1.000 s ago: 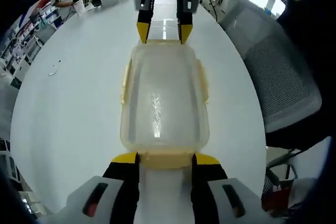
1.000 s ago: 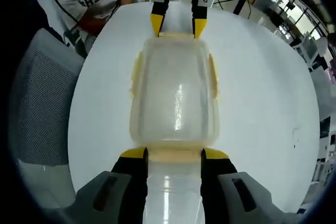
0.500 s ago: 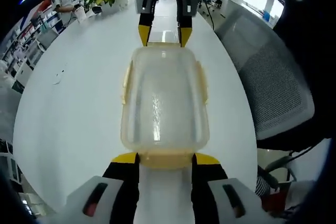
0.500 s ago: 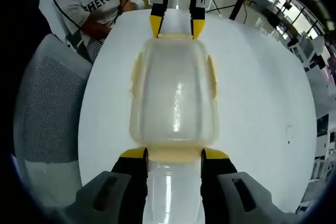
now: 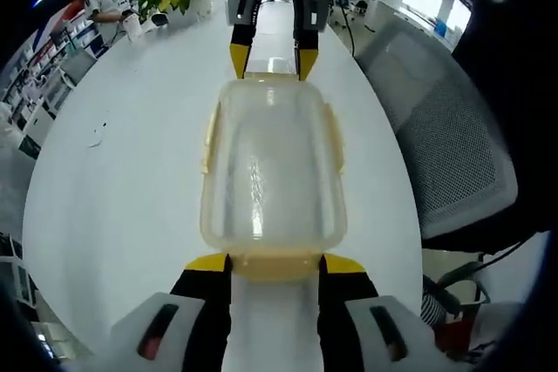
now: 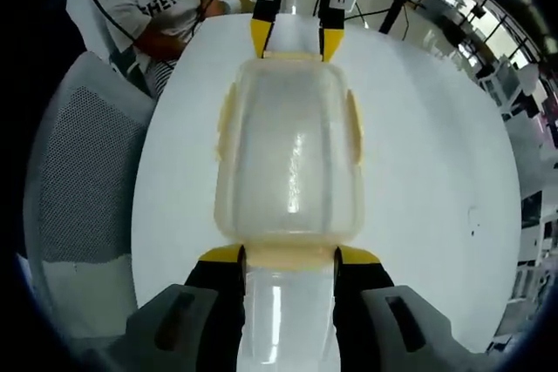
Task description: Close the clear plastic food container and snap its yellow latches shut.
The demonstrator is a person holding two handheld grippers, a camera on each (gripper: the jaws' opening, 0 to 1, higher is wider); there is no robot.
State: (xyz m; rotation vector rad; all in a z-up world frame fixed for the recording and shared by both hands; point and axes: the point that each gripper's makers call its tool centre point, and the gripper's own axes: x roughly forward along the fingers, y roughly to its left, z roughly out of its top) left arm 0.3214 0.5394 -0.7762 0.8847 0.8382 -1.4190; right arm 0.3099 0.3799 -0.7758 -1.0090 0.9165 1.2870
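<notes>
Container [image 5: 272,172], clear plastic, lid on, lengthwise between grippers above white desk [image 5: 122,180]. Left gripper [image 5: 275,264] jaws part-open astride near-end latch; right gripper [image 6: 289,255] likewise opposite. Likely light, slick, flexing: press latches, not walls.

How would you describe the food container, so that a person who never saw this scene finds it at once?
Look at the round white table. Over its middle is the clear plastic food container, lid on, with the left gripper at one short end and the right gripper at the other. Pale yellow latches along its sides set it apart.
</notes>
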